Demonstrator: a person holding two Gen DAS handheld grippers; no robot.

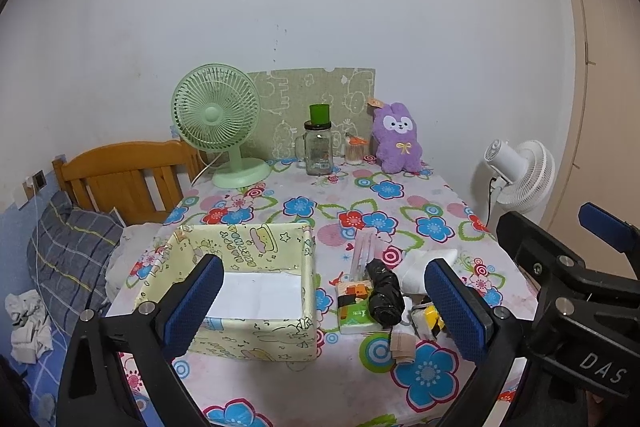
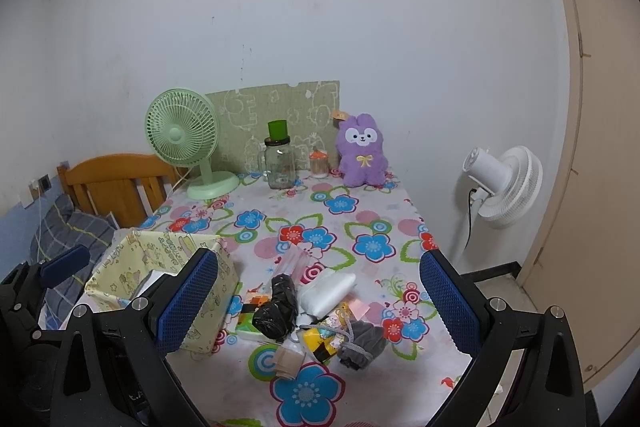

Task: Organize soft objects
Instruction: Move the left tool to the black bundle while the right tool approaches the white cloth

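Jaws of both grippers gape wide, hovering level above the floral table (image 2: 360, 223).

Glossy crinkled black bag (image 2: 276, 311), matt fabric box (image 1: 256, 283), seemingly plush purple toy (image 1: 400, 139).

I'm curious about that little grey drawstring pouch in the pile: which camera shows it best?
The right wrist view. There the grey pouch lies in full sight at the near edge of the pile, beside a yellow packet. In the left wrist view the left gripper's right finger seems to cover that spot; I cannot make it out.
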